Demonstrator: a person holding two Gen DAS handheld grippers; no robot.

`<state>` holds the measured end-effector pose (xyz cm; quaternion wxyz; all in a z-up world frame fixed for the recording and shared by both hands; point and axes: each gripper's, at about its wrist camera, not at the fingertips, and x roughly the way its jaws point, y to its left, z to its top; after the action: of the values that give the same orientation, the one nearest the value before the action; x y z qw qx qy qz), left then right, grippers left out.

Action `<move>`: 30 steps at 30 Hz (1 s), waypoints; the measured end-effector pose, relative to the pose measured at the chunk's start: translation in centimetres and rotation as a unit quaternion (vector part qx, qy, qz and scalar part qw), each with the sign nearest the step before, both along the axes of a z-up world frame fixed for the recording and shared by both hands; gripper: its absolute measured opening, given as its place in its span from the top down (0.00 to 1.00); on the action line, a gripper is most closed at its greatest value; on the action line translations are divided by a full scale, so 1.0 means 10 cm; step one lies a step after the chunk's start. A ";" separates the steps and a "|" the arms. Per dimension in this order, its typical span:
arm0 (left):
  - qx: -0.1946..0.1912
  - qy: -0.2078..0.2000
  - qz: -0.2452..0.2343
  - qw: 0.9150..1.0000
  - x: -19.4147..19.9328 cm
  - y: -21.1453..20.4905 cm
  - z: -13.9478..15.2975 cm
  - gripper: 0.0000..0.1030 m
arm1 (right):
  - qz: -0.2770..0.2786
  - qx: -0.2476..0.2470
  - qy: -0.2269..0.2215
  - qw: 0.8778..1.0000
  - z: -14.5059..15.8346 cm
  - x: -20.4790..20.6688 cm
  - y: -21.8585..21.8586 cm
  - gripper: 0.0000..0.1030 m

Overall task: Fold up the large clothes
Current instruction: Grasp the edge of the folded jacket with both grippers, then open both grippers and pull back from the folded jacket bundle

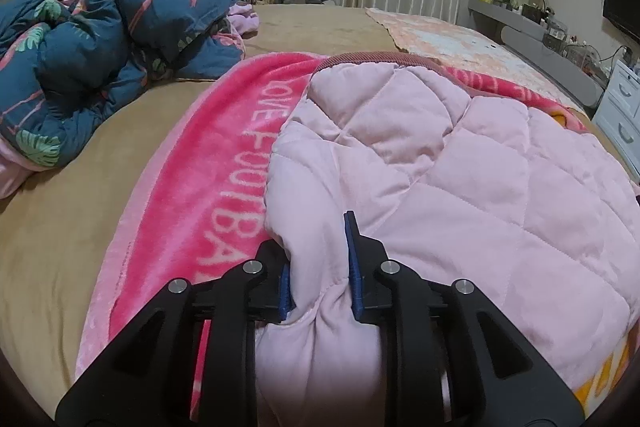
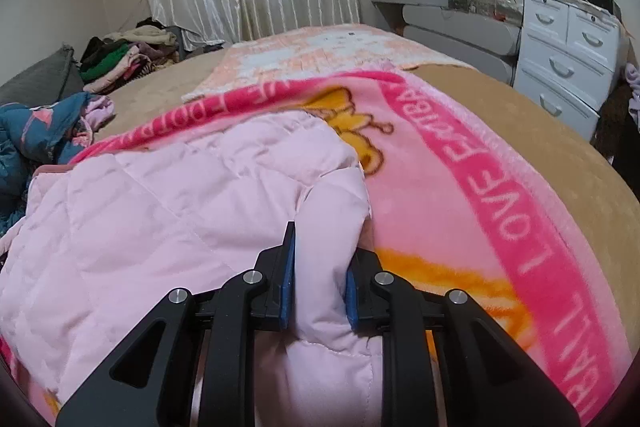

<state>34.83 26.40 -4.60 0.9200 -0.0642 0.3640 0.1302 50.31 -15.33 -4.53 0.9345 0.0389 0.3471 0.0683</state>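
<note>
Bed [image 1: 60, 247], near edge: left gripper [image 1: 318, 267] and right gripper [image 2: 320, 273] each pinching pink quilted jacket [image 1: 460, 163]; fold under way, next likely carrying it across evenly.

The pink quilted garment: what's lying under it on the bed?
Under the pink quilted garment lies the bright pink fleece blanket, showing on both sides, over the tan bedcover. The blanket's middle and anything else beneath is covered.

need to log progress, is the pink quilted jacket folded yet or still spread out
Partly folded: the pink quilted jacket lies doubled on the pink blanket, both grippers clamped on bunched edges.
</note>
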 end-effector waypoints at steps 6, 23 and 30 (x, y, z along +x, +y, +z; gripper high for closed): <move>0.007 0.010 -0.004 1.000 0.03 0.00 -0.05 0.83 | -0.004 -0.007 0.017 1.000 -0.06 0.03 -0.01 0.79; 0.009 -0.005 -0.002 1.000 -0.50 -0.17 0.37 0.22 | 0.007 0.020 -0.044 0.999 0.60 -0.79 -0.20 0.11; 0.008 -0.027 -0.009 1.000 -0.88 -0.42 0.61 0.09 | 0.023 0.031 -0.085 0.996 0.86 -1.33 -0.25 0.04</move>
<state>26.04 22.23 1.47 0.9309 -0.0574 0.3390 0.1231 37.02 -17.80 4.11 0.9571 0.0538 0.2653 0.1033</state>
